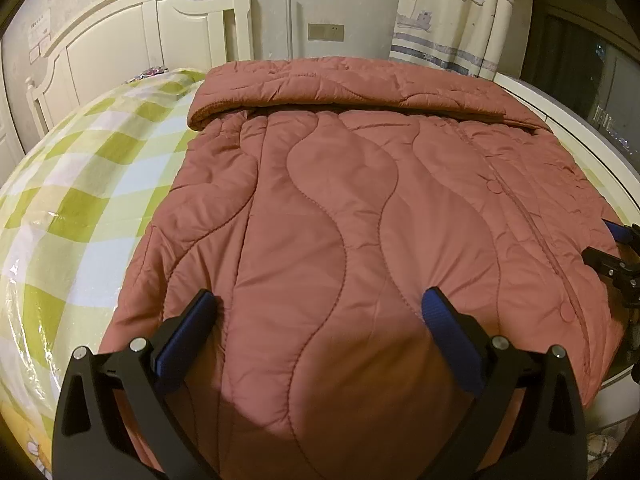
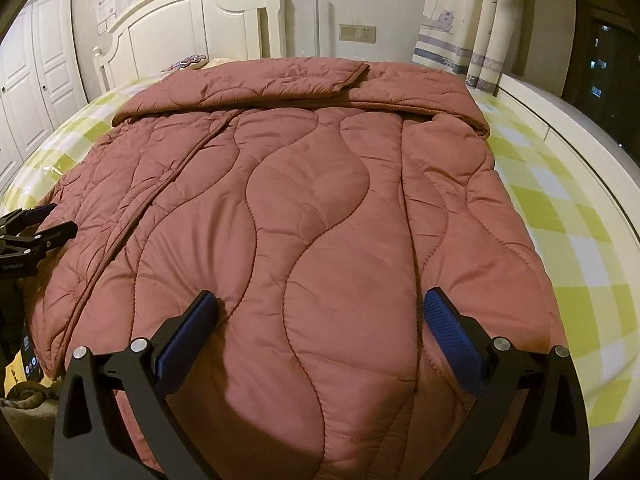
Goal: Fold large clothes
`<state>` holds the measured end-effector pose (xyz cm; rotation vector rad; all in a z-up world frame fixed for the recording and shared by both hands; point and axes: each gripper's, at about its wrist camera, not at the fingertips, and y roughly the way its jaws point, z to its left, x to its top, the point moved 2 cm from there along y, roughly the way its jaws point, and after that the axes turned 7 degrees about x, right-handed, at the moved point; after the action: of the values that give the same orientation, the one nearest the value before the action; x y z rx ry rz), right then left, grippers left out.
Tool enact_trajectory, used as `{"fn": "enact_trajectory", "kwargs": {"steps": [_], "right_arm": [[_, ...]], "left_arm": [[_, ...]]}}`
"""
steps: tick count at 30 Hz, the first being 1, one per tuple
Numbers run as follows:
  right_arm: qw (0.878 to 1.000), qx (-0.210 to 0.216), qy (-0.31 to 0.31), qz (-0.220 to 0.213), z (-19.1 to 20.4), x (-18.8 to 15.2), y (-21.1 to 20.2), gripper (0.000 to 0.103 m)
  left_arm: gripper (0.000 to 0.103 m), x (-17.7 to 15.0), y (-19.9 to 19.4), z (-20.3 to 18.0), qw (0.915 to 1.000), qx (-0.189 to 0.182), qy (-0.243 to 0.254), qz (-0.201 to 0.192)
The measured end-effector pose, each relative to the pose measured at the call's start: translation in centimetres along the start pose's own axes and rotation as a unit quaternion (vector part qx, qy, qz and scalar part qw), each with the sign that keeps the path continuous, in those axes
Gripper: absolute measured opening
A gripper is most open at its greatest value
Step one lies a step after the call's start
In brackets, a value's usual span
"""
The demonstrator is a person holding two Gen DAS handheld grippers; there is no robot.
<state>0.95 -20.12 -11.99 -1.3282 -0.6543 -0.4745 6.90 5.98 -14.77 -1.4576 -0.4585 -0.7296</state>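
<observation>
1. We see a large reddish quilted coat (image 1: 340,208) spread flat across the bed (image 1: 80,184), reaching to the bed's near edge.
2. Its far end is folded back on itself into a thick band toward the headboard (image 1: 132,36).
3. Our left gripper (image 1: 320,312) is released, jaws wide apart, poised over the coat's near hem.
4. Our right gripper (image 2: 320,312) is likewise released, spread wide above the same hem, further to the right.
5. The checked green sheet (image 2: 568,208) shows bare on both sides of the coat.
</observation>
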Motion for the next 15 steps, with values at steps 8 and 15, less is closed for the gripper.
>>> {"fn": "enact_trajectory", "kwargs": {"steps": [8,15], "right_arm": [[1.000,-0.001,0.000,-0.002,0.10,-0.07,0.04,0.099],[1.000,0.000,-0.001,0.007,0.04,-0.02,-0.06,0.098]], "left_arm": [[0.101,-0.02,0.00,-0.09,1.0000,0.000,0.001,-0.002],[0.101,-0.25,-0.31,-0.01,0.9998,-0.012,0.013,0.005]]}}
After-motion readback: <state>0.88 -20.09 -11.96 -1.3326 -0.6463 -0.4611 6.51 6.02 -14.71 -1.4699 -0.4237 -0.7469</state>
